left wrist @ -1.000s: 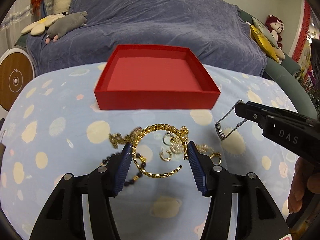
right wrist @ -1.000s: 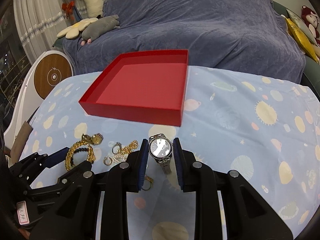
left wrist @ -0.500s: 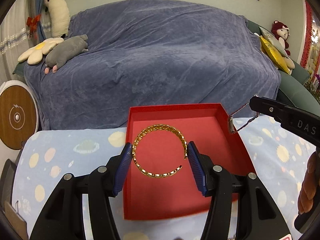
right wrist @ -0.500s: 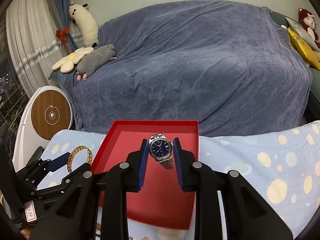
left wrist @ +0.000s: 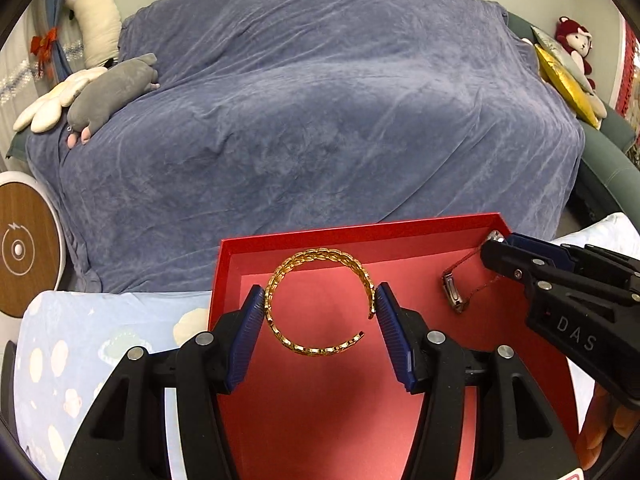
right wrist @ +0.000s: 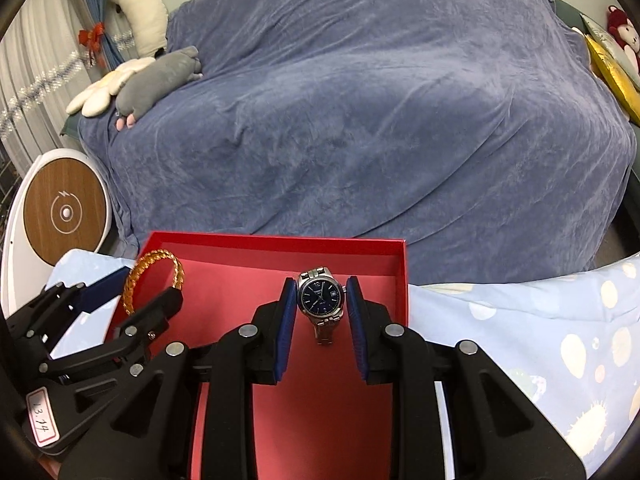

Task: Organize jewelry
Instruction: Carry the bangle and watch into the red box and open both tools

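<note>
Blue-covered sofa [left wrist: 320,120] behind red tray [left wrist: 400,236]. Left hand-held gripper [left wrist: 320,312] pinched stiff, springy gold cuff bracelet [left wrist: 316,260] across its sides; right hand-held gripper [right wrist: 320,304] clamped slick steel wristwatch [right wrist: 320,298] by case edges.

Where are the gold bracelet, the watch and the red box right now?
gold bracelet [left wrist: 320,257]: left wrist view, top arc.
watch [right wrist: 320,297]: right wrist view, blue dial.
red box [right wrist: 272,239]: right wrist view, far rim.

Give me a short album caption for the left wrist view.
Left claw carries a gold bracelet over the red box, beside the right claw holding a watch.
</note>
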A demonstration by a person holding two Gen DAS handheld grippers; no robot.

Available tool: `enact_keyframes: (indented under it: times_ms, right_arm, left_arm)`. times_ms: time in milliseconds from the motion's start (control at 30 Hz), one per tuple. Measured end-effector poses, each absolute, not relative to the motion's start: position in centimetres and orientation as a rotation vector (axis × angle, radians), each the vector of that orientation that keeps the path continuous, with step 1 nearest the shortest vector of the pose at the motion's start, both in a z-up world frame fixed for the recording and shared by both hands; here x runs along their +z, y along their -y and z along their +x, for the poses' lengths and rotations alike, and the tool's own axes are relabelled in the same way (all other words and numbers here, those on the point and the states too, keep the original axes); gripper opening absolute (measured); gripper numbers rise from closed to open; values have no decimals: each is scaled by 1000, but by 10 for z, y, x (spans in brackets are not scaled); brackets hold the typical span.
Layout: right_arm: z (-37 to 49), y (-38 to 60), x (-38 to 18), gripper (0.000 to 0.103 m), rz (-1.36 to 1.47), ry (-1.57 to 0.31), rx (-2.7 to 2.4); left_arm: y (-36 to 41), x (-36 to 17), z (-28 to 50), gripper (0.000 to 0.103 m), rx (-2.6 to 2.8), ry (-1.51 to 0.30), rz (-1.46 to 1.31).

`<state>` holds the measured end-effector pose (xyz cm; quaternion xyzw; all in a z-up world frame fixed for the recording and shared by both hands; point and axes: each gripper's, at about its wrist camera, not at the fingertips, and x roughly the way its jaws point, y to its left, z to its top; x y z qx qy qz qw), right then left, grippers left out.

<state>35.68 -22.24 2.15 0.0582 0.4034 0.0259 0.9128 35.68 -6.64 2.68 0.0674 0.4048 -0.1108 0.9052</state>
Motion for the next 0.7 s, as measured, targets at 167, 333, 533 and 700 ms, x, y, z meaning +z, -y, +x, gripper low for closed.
enact_keyframes:
  times_ms: [167, 333, 533, 700]
  right_arm:
    - [345, 218, 22, 35, 77, -793, 44]
    - [308, 226, 41, 35, 107, -767, 78]
    - [220, 232, 68, 50, 97, -745, 104]
    - [143, 226, 77, 53, 58, -744, 101]
  left_arm:
    - [62, 23, 358, 58, -212, -837, 127]
    - [47, 38, 340, 75, -186, -811, 79]
    - [15, 67, 277, 75, -158, -786, 51]
    - [-6, 72, 207, 81, -116, -789, 90]
